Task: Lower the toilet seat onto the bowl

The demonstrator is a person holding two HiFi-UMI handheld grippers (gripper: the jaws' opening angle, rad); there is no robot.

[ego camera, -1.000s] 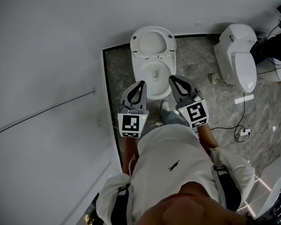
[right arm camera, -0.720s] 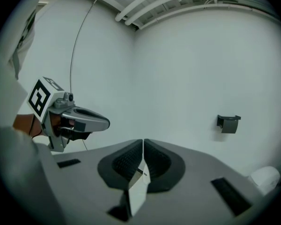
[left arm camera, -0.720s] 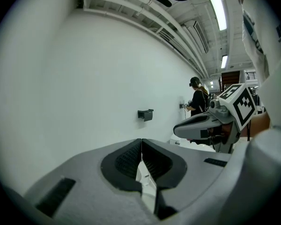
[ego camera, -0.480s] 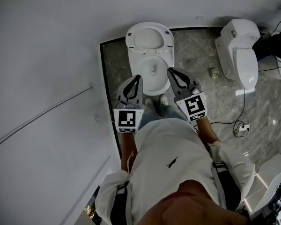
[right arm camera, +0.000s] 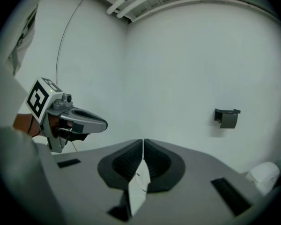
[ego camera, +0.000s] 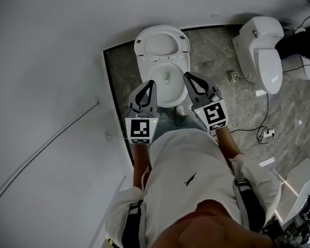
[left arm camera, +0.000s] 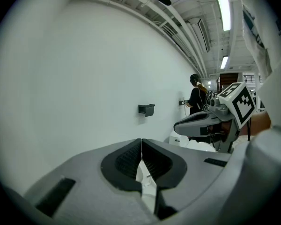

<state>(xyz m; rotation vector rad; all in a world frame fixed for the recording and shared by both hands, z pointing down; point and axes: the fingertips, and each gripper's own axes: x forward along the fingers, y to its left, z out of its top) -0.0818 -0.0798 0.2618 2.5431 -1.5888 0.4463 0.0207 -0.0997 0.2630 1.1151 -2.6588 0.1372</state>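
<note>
The white toilet (ego camera: 167,75) stands against the wall straight ahead, its seat and lid (ego camera: 161,42) raised upright over the open bowl. My left gripper (ego camera: 152,84) hangs shut and empty by the bowl's left front rim. My right gripper (ego camera: 188,77) hangs shut and empty by the right front rim. Neither touches the seat. In the left gripper view the jaws (left arm camera: 141,142) meet in a closed line, with the right gripper (left arm camera: 210,121) beside them. In the right gripper view the jaws (right arm camera: 143,142) are likewise closed, with a sliver of white toilet (right arm camera: 137,187) below them.
A second white toilet (ego camera: 262,49) stands to the right on the grey marbled floor (ego camera: 222,81). Cables and a power strip (ego camera: 268,134) lie at right. A dark fixture (left arm camera: 146,109) is on the wall. A person (ego camera: 299,40) is at far right. The white wall (ego camera: 51,61) closes off the left.
Both grippers have come closer to the toilet and now flank the bowl's front. The view has shifted slightly to the right. Both stay shut.
</note>
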